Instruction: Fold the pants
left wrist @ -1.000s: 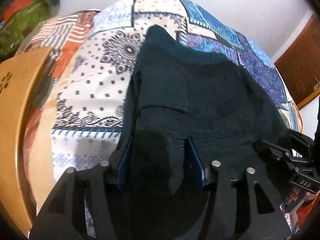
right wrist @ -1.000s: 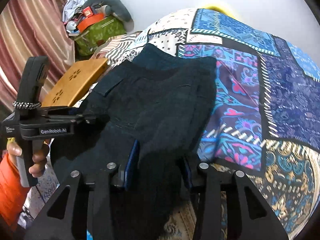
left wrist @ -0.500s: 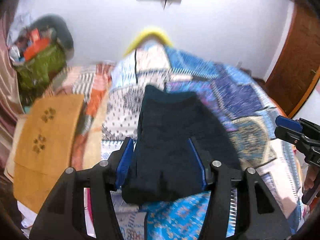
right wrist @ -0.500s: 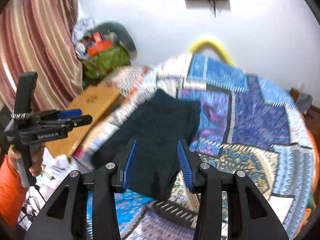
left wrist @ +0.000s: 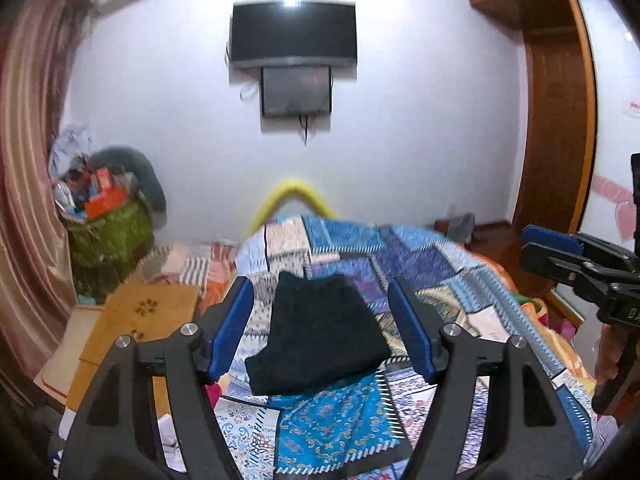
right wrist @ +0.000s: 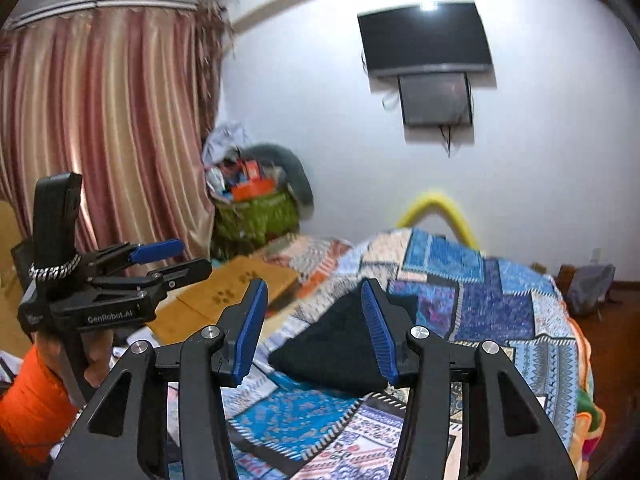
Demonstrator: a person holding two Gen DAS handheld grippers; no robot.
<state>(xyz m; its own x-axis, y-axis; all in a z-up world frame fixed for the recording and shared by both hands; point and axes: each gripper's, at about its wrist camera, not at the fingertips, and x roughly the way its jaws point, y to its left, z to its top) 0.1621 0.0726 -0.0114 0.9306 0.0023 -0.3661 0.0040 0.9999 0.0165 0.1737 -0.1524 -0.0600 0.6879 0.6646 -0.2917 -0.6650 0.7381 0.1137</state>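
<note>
The dark pants lie folded into a compact rectangle on the patchwork bedspread; they also show in the right wrist view. My left gripper is open and empty, held well above and back from the pants. My right gripper is open and empty too, raised off the bed. Each gripper shows in the other's view: the right one at the right edge, the left one at the left.
A wooden lap table lies left of the bed. A green bag piled with clutter stands by the striped curtain. A TV hangs on the far wall. A wooden wardrobe stands at right.
Both grippers let go of the pants, opened wider and pulled up and back from the bed. The pants stay folded on the bedspread.
</note>
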